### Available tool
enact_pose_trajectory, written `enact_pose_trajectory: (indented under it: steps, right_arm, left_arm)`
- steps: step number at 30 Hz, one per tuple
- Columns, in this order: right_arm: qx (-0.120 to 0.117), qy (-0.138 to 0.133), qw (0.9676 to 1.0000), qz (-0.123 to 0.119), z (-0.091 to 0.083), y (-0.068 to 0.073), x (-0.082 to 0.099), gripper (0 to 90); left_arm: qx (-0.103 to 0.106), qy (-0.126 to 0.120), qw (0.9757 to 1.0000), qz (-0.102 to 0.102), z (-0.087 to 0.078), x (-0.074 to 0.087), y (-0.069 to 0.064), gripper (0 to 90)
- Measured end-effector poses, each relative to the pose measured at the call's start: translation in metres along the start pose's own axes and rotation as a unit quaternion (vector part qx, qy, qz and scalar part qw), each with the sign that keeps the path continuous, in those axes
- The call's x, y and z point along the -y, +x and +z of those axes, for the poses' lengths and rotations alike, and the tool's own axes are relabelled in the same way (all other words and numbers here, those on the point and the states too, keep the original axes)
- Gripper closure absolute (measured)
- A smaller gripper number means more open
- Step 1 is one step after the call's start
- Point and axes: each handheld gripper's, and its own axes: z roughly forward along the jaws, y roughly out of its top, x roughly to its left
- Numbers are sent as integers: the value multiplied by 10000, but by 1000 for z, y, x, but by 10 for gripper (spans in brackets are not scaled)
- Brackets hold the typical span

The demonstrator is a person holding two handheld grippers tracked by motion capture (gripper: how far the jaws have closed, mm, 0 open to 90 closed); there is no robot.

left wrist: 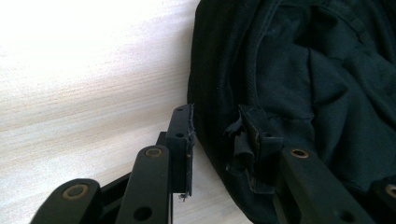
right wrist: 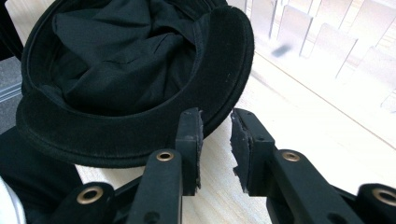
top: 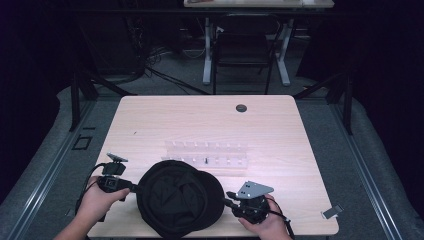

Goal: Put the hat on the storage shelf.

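no legible text, labels or signs

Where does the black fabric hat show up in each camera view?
High view: black fabric hat lies bottom centre, between both grippers.
Left gripper view: it covers the right half, its edge by the jaws.
Right gripper view: upper left, brim nearest the jaws.
Shared landmark: light wooden table.

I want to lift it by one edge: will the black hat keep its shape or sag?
The black hat would probably sag: its crown lies in crumpled folds. The brim looks thicker and holds a smooth curve, so likely stiffer. Soft cloth, probably light and unlikely to slip.
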Motion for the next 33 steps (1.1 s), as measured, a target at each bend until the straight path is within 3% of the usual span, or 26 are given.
enact_pose_trajectory:
  steps: [4,10,15,19,28,33]
  right_arm:
    - [0,1,10000,6,0,0,0,725]
    - [-17,-5,10000,22,1,0,1,719]
    - [-18,-16,10000,31,1,-1,1,715]
    - [-19,-44,10000,48,0,-1,0,713]
    - [-19,-29,10000,78,0,-3,1,716]
    - [-22,-41,9999,135,1,-4,2,725]
  left_arm:
    - [76,66,9998,-155,5,-1,5,668]
    - [-74,83,9999,-62,16,1,9,663]
    - [-36,105,9999,-107,19,0,9,678]
    - [-22,116,9999,-25,20,-1,8,695]
    - [134,85,9995,-273,21,0,8,693]
    - [134,116,9998,-90,20,0,5,725]
